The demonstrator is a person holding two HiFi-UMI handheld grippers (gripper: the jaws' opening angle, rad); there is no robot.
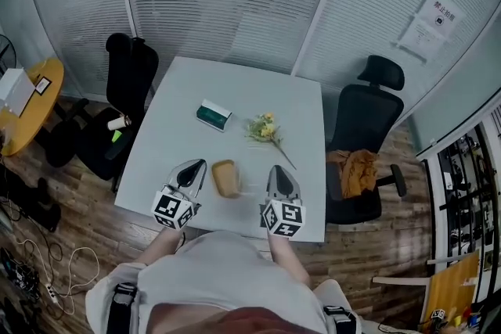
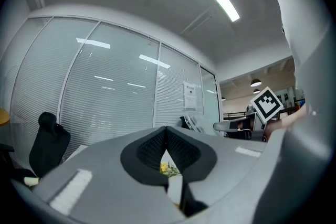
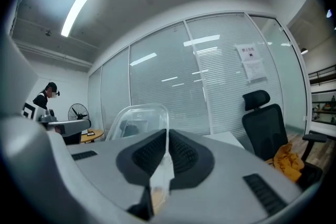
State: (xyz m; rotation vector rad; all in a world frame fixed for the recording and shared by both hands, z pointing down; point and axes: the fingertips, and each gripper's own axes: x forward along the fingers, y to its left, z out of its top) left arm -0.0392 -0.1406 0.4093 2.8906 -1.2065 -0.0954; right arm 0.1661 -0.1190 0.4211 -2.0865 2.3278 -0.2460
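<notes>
Glass-walled office with lowered blinds, seen from above: white tabletop [image 1: 188,90] flanked by left black chair [image 1: 129,78] and right black chair [image 1: 374,115], the latter carrying an orange cloth [image 1: 358,170]. Near the tabletop's front edge, tan piece [image 1: 225,177] lying between the two claws, with a clear lid [image 3: 137,118] on its right side.

Left claw [image 1: 197,165]: tips pressed together, nothing clamped, just beside the left side of the tan piece. Yellow flowers [image 2: 167,168] visible through the slot below the tips in the left gripper view.

Right claw [image 1: 280,170]: closed on the thin edge of the clear lid. Lid rising above and to the left of the tips in the right gripper view; tan piece near the claw's left in the head view.

Farther back on the tabletop, well apart from both claws: green pack [image 1: 213,115] and the flowers, near each other. Round yellow table [image 1: 31,109] at far left.
</notes>
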